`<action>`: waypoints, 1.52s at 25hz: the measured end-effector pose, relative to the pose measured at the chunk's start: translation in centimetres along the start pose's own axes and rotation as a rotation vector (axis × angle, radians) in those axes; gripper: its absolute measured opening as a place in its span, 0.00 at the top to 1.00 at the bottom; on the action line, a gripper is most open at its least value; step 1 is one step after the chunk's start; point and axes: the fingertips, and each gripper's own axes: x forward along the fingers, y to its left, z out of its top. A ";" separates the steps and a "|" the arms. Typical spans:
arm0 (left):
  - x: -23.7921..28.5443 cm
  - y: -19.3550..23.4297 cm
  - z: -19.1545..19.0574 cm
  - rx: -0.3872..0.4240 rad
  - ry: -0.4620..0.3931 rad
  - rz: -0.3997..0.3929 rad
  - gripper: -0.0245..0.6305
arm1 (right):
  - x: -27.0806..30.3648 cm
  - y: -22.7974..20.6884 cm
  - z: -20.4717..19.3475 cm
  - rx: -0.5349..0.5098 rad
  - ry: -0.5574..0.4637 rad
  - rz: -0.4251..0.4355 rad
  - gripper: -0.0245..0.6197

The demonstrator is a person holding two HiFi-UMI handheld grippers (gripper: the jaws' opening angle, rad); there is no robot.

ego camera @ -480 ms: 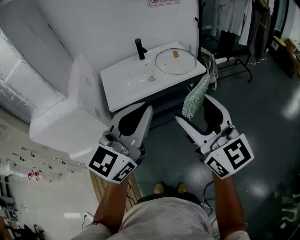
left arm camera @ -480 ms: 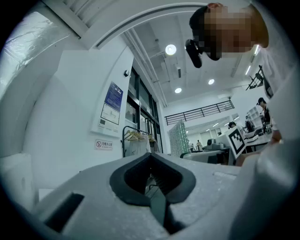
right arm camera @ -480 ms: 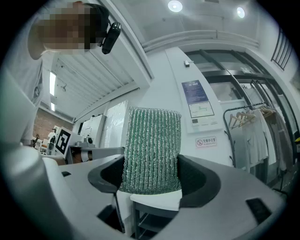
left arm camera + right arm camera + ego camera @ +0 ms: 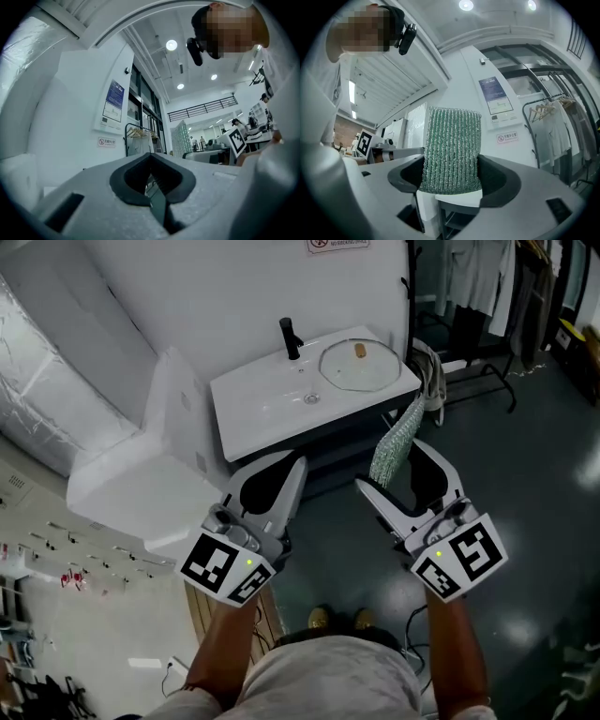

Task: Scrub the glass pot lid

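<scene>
The round glass pot lid (image 4: 359, 365) with a tan knob lies flat on the right part of the white sink counter (image 4: 262, 413), far ahead of both grippers. My right gripper (image 4: 392, 465) is shut on a green scrubbing pad (image 4: 397, 439), which sticks up from the jaws; in the right gripper view the green scrubbing pad (image 4: 451, 150) fills the middle. My left gripper (image 4: 292, 470) is shut with nothing in it, and in the left gripper view its jaws meet with no gap. Both grippers hang in the air in front of the counter, well short of the lid.
A black faucet (image 4: 291, 337) stands at the back of the basin. A cloth (image 4: 429, 371) hangs off the counter's right end. White foam blocks (image 4: 141, 474) are stacked at the left. A clothes rack (image 4: 469, 287) stands at the back right. The person's feet (image 4: 337, 617) are on a dark floor.
Both grippers keep almost the same pose and hold. The head view has shifted slightly, so the sink and lid sit a little further right in the frame.
</scene>
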 end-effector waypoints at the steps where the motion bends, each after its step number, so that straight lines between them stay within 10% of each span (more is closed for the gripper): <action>1: 0.2 -0.1 0.0 0.002 0.001 0.006 0.94 | -0.1 -0.3 0.0 0.003 -0.002 0.003 0.42; 20: 6.3 0.2 -2.2 0.010 0.009 0.082 0.94 | 0.5 -7.4 -0.7 -0.017 0.021 0.036 0.42; 38: 16.0 16.7 -6.4 -0.020 -0.026 0.078 0.94 | 16.7 -16.5 -4.5 -0.078 0.109 -0.010 0.42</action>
